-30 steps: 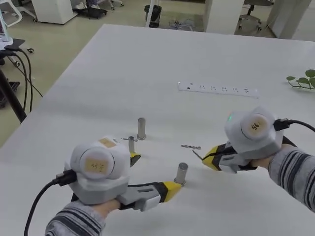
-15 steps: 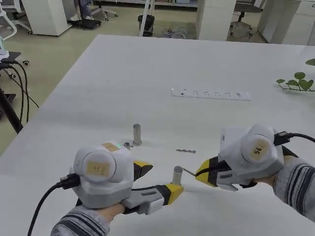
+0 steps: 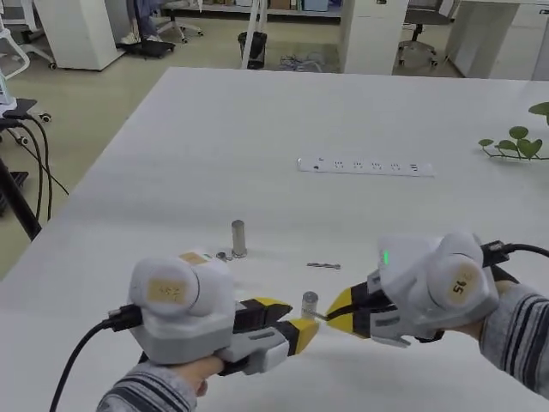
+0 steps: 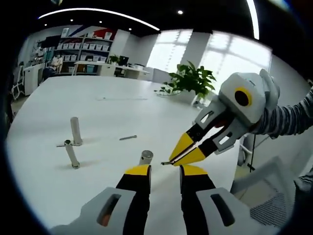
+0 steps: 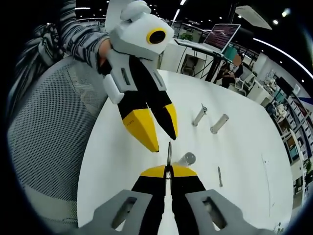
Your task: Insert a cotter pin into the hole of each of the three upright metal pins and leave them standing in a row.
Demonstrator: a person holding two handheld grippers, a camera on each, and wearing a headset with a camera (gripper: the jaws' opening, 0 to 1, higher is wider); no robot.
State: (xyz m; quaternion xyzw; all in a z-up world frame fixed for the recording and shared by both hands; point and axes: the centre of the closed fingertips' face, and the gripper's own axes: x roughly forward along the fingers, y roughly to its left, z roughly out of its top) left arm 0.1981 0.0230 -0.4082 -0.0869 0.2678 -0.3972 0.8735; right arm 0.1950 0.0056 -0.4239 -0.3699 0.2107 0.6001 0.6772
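three pins are on the white tabletop [image 3: 197,129]. the near pin [image 3: 310,301] stands upright between the tips of the two grippers. in the left gripper view it [image 4: 145,157] stands just ahead of the left gripper [image 4: 164,171], closer to the left-hand jaw and apart from both. the jaws are parted by a moderate gap with nothing between them. in the head view the left gripper [image 3: 287,319] lies low over the tabletop, with a hand under it.

the right gripper [image 5: 167,171] has its jaws closed on a cotter pin [image 5: 169,152], which sticks straight out ahead of the yellow tips. in the head view the right gripper [image 3: 339,311] points left at the near pin, and the cotter pin [image 3: 321,316] reaches close to the near pin's side. whether it touches or enters the hole cannot be told.

the far pin [image 3: 238,238] stands upright, further back on the tabletop. in the left gripper view the middle pin [image 4: 72,153] appears tilted just in front of the far pin [image 4: 76,130], with a thin cross-piece at its top. a loose cotter pin [image 3: 323,265] lies flat on the tabletop between the near and far pins, apart from both. a power strip [image 3: 364,166] lies well beyond, and a plant [image 3: 515,142] is at the right edge.
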